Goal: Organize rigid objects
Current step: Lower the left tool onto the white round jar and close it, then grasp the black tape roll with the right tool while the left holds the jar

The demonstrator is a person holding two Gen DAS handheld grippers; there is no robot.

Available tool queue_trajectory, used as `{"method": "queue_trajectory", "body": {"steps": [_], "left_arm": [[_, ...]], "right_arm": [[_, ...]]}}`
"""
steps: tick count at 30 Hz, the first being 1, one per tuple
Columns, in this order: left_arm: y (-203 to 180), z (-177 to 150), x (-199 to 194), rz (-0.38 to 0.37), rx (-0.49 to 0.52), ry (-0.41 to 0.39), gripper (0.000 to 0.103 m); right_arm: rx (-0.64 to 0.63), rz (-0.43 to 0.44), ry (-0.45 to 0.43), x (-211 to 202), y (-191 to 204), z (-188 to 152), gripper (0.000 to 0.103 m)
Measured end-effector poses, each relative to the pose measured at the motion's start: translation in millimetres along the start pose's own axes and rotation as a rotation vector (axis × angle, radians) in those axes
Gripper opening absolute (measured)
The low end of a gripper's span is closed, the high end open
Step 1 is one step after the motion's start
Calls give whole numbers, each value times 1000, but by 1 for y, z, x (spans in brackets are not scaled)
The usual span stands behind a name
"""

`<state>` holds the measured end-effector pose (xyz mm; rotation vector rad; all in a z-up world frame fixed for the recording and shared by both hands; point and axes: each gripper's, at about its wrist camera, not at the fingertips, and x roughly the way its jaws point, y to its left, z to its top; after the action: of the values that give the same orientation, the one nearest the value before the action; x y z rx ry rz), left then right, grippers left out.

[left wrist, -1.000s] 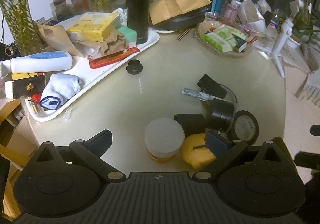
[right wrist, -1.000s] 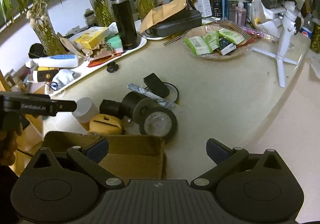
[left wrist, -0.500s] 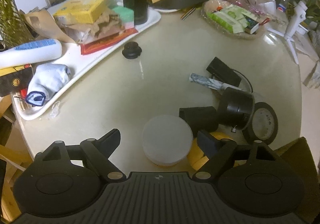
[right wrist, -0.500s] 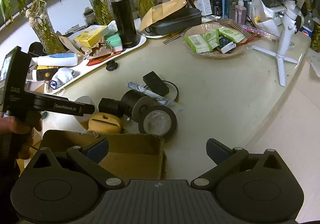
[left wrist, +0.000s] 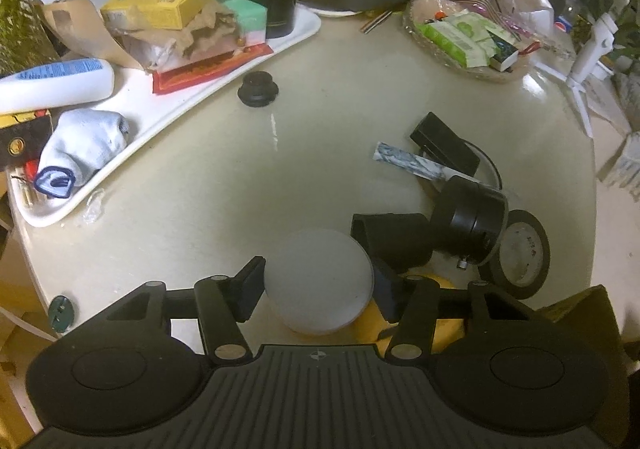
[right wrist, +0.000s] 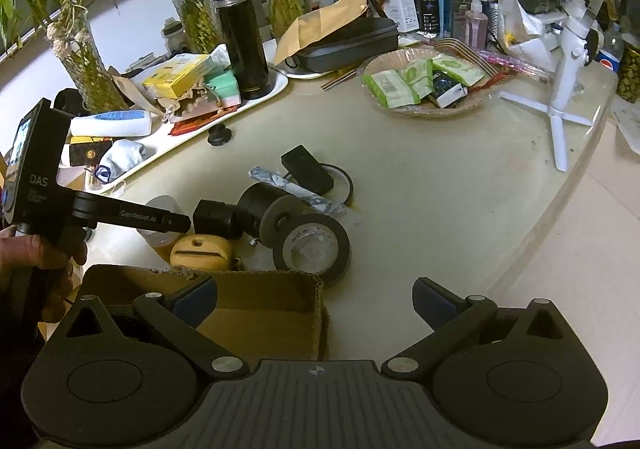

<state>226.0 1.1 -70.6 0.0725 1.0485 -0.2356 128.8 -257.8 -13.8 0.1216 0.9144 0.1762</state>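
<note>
A jar with a frosted white lid (left wrist: 319,281) stands near the table's front edge. My left gripper (left wrist: 319,289) is closing on it, and both pads touch the lid's sides. In the right wrist view the jar (right wrist: 160,209) is partly hidden behind the left gripper (right wrist: 182,224), which a hand holds. Beside the jar lie a yellow object (left wrist: 440,325), a black cylinder (left wrist: 468,217) and a black tape roll (left wrist: 520,253). My right gripper (right wrist: 316,301) stands open with nothing between its fingers, above the corner of an open cardboard box (right wrist: 256,301).
A white tray (left wrist: 168,117) loaded with boxes, a bottle and a sock runs along the left. A black cap (left wrist: 257,89) sits beside it. A wicker basket (right wrist: 424,109) of packets and a white tripod (right wrist: 560,117) stand at the far right.
My left gripper has sunk toward the jar, and its jaws have narrowed from wide open onto the lid. The right gripper has kept still.
</note>
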Motion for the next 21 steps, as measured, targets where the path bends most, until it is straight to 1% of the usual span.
{"method": "queue_trajectory", "body": {"steps": [2, 8, 15, 21], "left_arm": [[-1, 0, -2, 13, 11, -11, 53], [0, 0, -6, 15, 16, -18, 53], [-4, 2, -24, 18, 41, -82, 53], [-5, 1, -43, 6, 48, -134, 53]], "right_arm": [[1, -1, 1, 0, -1, 0, 103], [9, -4, 1, 0, -2, 0, 103], [9, -8, 4, 2, -1, 1, 103], [12, -6, 6, 4, -1, 2, 103]]}}
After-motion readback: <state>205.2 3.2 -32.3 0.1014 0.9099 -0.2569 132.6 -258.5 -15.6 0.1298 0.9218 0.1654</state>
